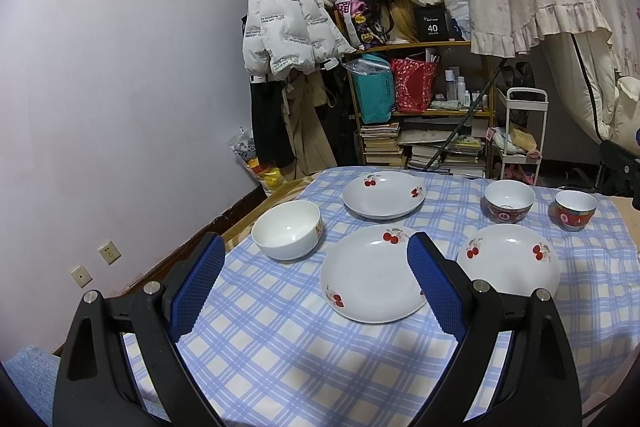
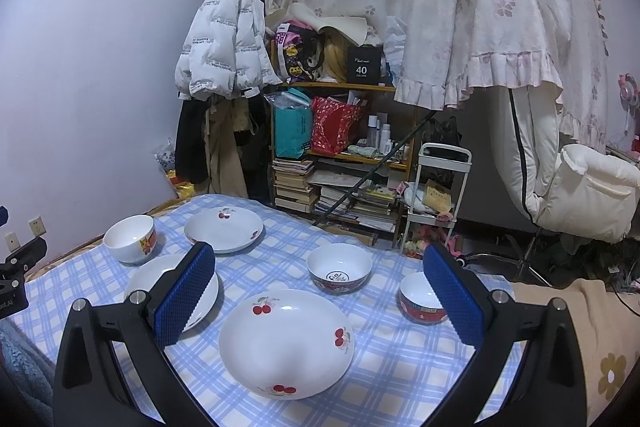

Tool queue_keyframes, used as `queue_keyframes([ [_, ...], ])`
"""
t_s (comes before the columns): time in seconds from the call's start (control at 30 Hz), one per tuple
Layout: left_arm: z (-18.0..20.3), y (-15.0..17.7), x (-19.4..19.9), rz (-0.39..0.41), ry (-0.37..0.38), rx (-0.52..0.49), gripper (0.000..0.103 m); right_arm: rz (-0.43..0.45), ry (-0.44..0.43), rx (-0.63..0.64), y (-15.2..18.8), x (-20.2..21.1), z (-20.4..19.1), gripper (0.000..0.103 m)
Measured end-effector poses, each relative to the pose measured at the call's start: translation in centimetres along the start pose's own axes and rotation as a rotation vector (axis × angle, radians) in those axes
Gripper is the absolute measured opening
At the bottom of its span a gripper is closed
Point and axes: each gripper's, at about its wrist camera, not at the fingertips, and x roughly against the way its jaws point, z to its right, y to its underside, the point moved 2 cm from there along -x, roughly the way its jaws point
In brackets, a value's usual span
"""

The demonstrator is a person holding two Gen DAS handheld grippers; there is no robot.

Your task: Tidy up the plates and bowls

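Grippers, left (image 1: 316, 275) and right (image 2: 320, 295), are hovering wide open, holding nothing; 3 plates are lying unstacked, so you're probably starting with the plate (image 2: 286, 343) between your right fingers.

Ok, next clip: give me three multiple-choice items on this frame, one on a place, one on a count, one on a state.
1. Where does the plain white bowl stand on the table?
A. at the left edge
B. at the right edge
C. stacked on a plate

2. How many cherry plates are there?
A. two
B. three
C. five

3. What is the state of the left gripper and right gripper?
A. both open, holding nothing
B. left shut on a bowl
C. right shut on a plate

Key:
1 A, it sits left of all the plates, on the cloth.
2 B, the far plate, middle plate and right plate.
3 A, both pairs of blue fingers stand wide apart with nothing between them.
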Motion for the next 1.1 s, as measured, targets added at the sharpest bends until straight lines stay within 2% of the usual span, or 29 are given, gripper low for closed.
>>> queue_keyframes([
  [0.93, -0.1, 0.2, 0.4, -0.013, 0.01, 0.001, 0.091, -0.001, 0.004, -0.012, 0.1, -0.1, 0.5, 0.103],
  [1.1, -0.7, -0.4, -0.8, -0.041, 0.032, 0.004, 0.091, -0.015, -0.01, -0.014, -0.2, -0.4, 0.5, 0.103],
])
